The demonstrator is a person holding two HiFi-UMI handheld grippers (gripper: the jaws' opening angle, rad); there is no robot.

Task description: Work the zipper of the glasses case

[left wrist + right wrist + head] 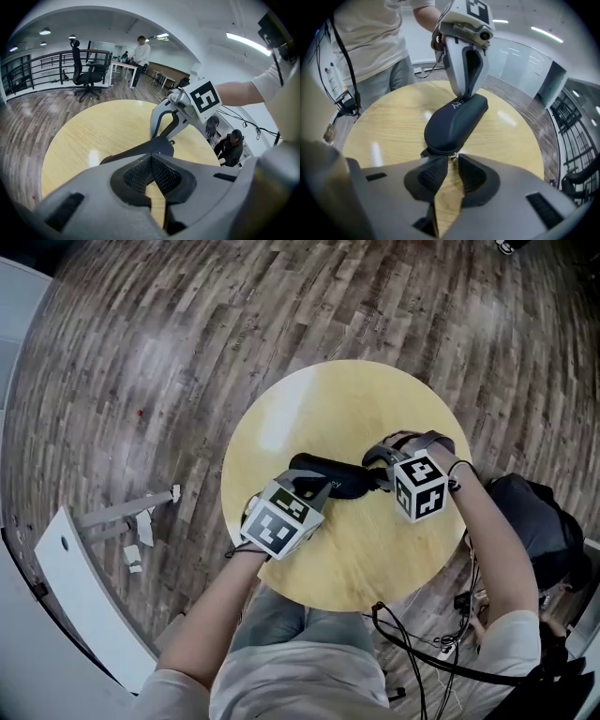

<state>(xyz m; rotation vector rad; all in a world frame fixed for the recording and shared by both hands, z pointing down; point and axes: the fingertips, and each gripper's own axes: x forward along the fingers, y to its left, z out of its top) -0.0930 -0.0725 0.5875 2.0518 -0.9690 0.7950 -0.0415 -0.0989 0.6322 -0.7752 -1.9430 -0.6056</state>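
Lying across the middle of the round yellow desk (347,399), the dark glasses case (457,119) sits between the two grippers. The left gripper (149,159) has its jaws closed together on one end of the case. At the opposite end, the right gripper (450,160) holds its jaws a narrow gap apart, with the small zipper pull (451,157) right at their tips and bare desk showing between them.
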